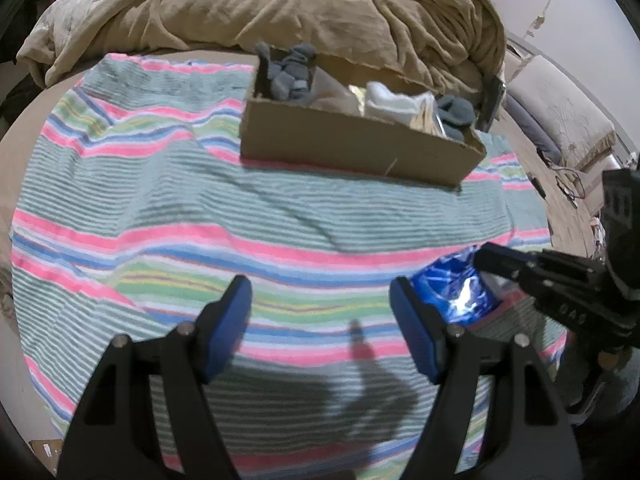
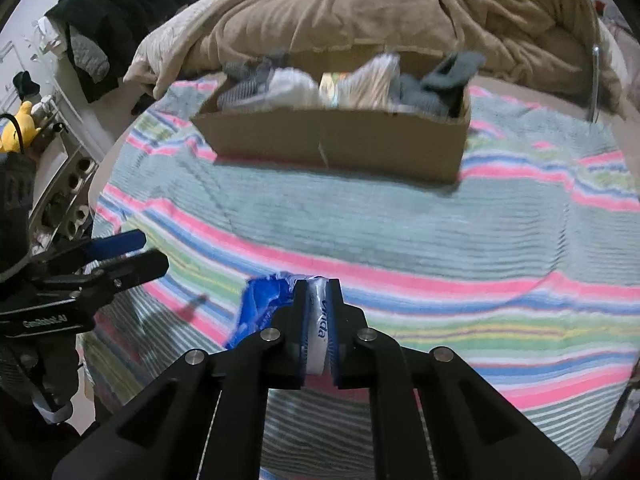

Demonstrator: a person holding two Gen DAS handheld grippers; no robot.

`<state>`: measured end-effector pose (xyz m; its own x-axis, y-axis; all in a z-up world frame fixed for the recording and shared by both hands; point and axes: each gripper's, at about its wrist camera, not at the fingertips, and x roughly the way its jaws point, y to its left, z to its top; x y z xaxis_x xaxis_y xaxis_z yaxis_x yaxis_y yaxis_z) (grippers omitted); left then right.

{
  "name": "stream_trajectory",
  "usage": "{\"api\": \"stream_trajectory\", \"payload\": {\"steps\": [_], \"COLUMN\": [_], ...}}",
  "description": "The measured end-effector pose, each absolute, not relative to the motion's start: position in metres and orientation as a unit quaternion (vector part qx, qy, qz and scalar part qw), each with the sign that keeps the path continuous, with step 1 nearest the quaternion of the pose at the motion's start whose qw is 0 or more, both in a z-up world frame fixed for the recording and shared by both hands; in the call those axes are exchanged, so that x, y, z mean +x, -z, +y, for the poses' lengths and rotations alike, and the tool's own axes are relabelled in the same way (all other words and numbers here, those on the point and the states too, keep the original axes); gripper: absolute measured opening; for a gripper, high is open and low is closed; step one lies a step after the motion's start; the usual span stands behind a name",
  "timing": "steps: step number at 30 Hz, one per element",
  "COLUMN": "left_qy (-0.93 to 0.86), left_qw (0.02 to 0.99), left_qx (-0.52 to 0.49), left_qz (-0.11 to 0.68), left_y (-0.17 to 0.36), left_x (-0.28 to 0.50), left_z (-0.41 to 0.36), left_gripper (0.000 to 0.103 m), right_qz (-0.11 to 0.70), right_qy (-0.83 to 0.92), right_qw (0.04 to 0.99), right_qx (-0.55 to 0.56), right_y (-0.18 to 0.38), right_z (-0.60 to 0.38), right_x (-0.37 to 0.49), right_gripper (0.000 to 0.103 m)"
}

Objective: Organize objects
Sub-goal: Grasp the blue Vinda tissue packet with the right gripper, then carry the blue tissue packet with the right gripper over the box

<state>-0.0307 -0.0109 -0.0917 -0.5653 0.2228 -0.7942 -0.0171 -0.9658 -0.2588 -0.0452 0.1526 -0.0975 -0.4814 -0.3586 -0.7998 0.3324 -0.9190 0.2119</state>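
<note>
A long cardboard box point(image 1: 352, 148) stands at the far side of a striped towel point(image 1: 200, 216); it also shows in the right wrist view point(image 2: 332, 144). It holds grey socks point(image 1: 290, 72), a white sock point(image 1: 394, 102) and other small items. My right gripper point(image 2: 317, 292) is shut on a blue and white plastic packet point(image 2: 264, 304), held above the towel. The same packet point(image 1: 456, 288) and the right gripper point(image 1: 492, 258) show at the right of the left wrist view. My left gripper point(image 1: 320, 300) is open and empty, just left of the packet.
A rumpled tan blanket point(image 1: 280, 4) is piled behind the box. Dark clothes point(image 2: 120, 8) and a yellow plush toy point(image 2: 18, 126) are off the bed to the left. A pillow point(image 1: 560, 112) and cables lie to the right.
</note>
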Motion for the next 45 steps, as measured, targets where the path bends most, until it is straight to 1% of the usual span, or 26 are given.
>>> {"api": "stream_trajectory", "payload": {"steps": [19, 27, 34, 45], "left_qy": [-0.895, -0.904, -0.908, -0.909], "left_qw": [0.062, 0.055, 0.052, 0.033], "left_qx": [-0.428, -0.412, -0.401, -0.398], "left_qz": [-0.106, -0.104, -0.108, -0.118], "left_y": [0.060, 0.047, 0.044, 0.053], "left_x": [-0.070, -0.090, -0.110, -0.139], "left_z": [-0.025, -0.036, -0.047, -0.070], "left_gripper": [0.073, 0.073, 0.073, 0.073], "right_qz": [0.007, 0.010, 0.002, -0.039], "right_qy": [0.900, 0.909, 0.911, 0.906], "right_qw": [0.199, 0.202, 0.203, 0.193], "right_qx": [0.387, 0.364, 0.360, 0.376], "right_y": [0.016, -0.001, 0.000, 0.026], "right_z": [0.153, 0.147, 0.137, 0.122], "right_x": [-0.093, -0.122, -0.152, -0.204], "right_gripper": [0.008, 0.008, 0.008, 0.008]}}
